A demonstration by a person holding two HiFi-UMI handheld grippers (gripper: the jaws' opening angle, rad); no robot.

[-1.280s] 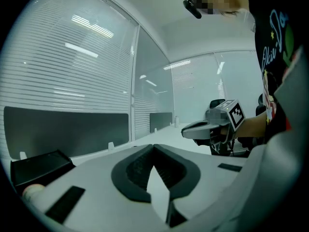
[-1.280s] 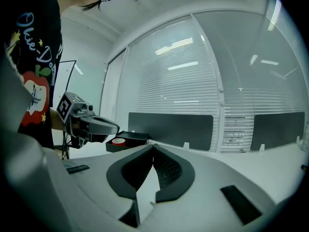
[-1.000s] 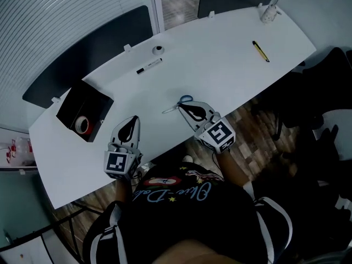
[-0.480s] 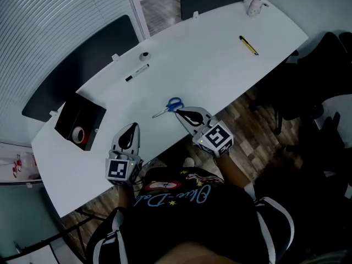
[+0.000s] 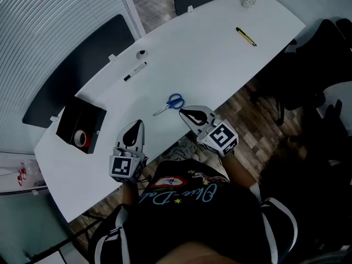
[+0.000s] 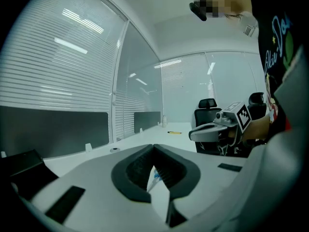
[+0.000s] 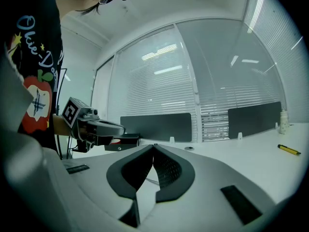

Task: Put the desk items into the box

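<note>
Holding the left tongs (image 5: 137,125) pressed together on nothing, lower left of centre in the head view, over the near edge of the counter (image 5: 209,54). Carrying the right tongs (image 5: 183,113) likewise pinched to and empty, tip just short of the scissors (image 5: 169,104) lying flat at mid-frame. Seeing the box (image 5: 91,106) open at the far left, a red tape roll (image 5: 81,138) already inside. Seeing also the marker (image 5: 134,71), a small round item (image 5: 142,54) too small to name, and a yellow pen (image 5: 246,36), or perhaps a cutter, well apart toward the upper frame. Probably lining up on the scissors first. Needing to spread the right tongs before dropping. Straddling the blades near the pivot rather than the loops, pressing flush to the counter for so thin and flat a thing, then closing firmly before lifting toward the box.
</note>
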